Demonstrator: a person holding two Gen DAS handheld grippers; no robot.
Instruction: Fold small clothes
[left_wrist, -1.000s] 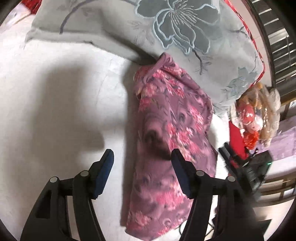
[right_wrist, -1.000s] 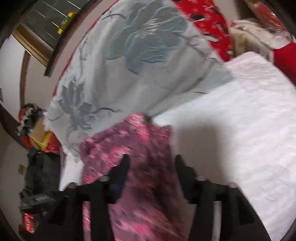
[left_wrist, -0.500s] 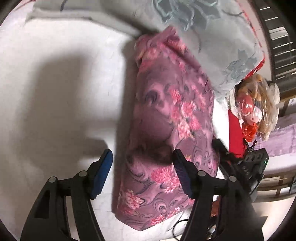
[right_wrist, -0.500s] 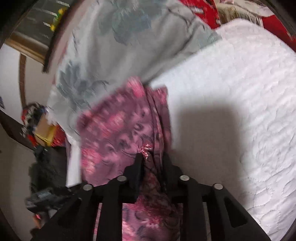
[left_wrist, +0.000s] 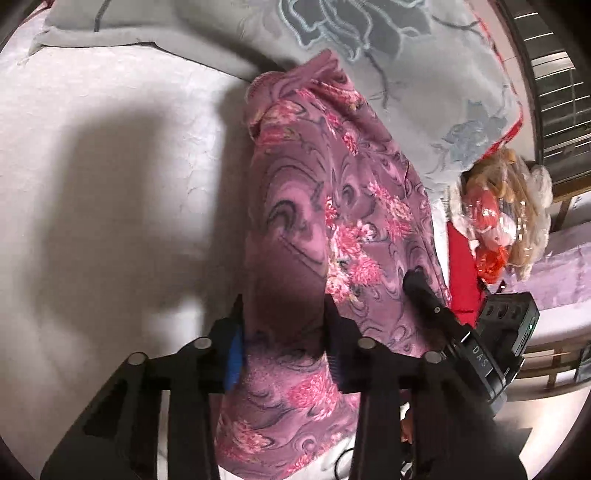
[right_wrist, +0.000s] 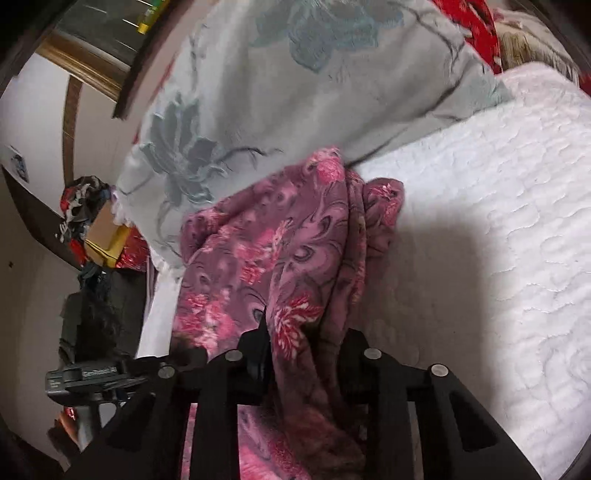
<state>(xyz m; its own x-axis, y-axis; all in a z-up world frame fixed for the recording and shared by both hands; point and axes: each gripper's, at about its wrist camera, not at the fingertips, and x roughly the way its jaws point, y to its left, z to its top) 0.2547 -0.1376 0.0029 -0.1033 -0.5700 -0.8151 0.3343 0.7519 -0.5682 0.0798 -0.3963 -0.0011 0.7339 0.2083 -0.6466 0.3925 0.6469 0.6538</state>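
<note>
Fold in progress, 2 wrist views. The purple flowered garment (left_wrist: 332, 221) lies lengthwise on the white quilted bed (left_wrist: 110, 184), its far end touching the grey flowered pillow (left_wrist: 369, 55). The left claw (left_wrist: 284, 332) straddles the near left edge of the cloth, jaws closing, the blue pads at the fabric's sides. The right claw (right_wrist: 303, 343) is narrowed on a gathered ridge of the same garment (right_wrist: 277, 258), jaws closing, cloth bunched between them. To do the step well, let both claws finish pinching before lifting, and take the same layers on each side. Lift both near corners together and carry them evenly toward the pillow end, so the fold line runs straight. An uneven pinch would probably drag one layer and skew the edge.
</note>
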